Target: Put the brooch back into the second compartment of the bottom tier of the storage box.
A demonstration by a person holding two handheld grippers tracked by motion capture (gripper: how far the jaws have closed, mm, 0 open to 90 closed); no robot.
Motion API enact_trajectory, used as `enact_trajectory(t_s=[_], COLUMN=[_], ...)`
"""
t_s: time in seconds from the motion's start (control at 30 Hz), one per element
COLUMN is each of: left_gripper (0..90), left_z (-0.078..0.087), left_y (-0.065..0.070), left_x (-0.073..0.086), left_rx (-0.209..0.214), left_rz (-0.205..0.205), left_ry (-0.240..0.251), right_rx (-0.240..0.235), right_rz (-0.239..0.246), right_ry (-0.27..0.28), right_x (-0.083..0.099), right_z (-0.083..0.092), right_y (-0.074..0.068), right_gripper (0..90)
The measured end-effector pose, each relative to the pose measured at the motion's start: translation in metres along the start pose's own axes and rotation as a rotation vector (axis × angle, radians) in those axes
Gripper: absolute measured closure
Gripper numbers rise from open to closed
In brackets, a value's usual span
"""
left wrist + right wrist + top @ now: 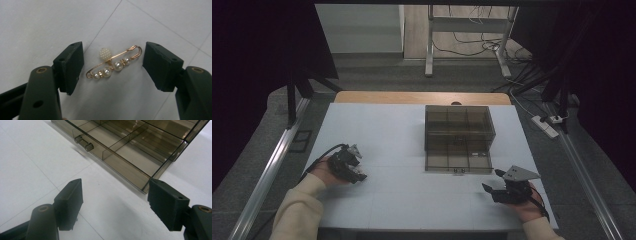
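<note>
A gold safety-pin brooch (113, 64) strung with several pearls and a round beaded ball lies flat on the white table. My left gripper (112, 67) hangs just over it with a jaw on each side; neither pad touches the pin, so it stands open. In the high view that left gripper (357, 172) is at the table's left, low over the surface. My right gripper (491, 190) rests at the front right, open with nothing between its jaws (115, 202). A smoky clear drawer box (458, 137) sits beyond it, its drawer (120, 150) pulled out, showing divided compartments.
The white table (402, 130) spreads between the two hands. A wooden strip runs along its far edge. Metal rails flank the table on both sides. A power strip (545, 126) and cables lie on the floor at the right.
</note>
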State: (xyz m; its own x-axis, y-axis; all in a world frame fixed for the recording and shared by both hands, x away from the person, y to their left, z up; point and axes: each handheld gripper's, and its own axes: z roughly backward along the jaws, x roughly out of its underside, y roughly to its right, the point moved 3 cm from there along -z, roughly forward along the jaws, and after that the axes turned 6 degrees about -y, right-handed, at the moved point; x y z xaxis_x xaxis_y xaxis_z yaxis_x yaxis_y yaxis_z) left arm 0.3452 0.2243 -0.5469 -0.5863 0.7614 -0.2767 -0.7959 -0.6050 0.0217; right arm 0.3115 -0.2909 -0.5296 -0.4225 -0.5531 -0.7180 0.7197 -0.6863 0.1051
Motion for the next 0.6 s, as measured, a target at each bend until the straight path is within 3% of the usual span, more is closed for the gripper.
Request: enact_trajectory(t_s=[0.3,0.6], left_gripper=[39.6,61.5], left_z=[-0.0007,0.0024], left_y=[-0.0035,0.0030], left_x=[0.0014,0.0011], left_rx=[0.024,0.014], left_rz=[0.011,0.017], left_ry=[-0.002,-0.021], right_rx=[0.002,0.003], right_rz=[0.005,0.009], right_ry=[-0.006,-0.008], right_x=[0.0002,0.0004], right_z=[-0.0009,-0.0010], right_y=[-0.0003,-0.0007], right_gripper=[27.9,27.9])
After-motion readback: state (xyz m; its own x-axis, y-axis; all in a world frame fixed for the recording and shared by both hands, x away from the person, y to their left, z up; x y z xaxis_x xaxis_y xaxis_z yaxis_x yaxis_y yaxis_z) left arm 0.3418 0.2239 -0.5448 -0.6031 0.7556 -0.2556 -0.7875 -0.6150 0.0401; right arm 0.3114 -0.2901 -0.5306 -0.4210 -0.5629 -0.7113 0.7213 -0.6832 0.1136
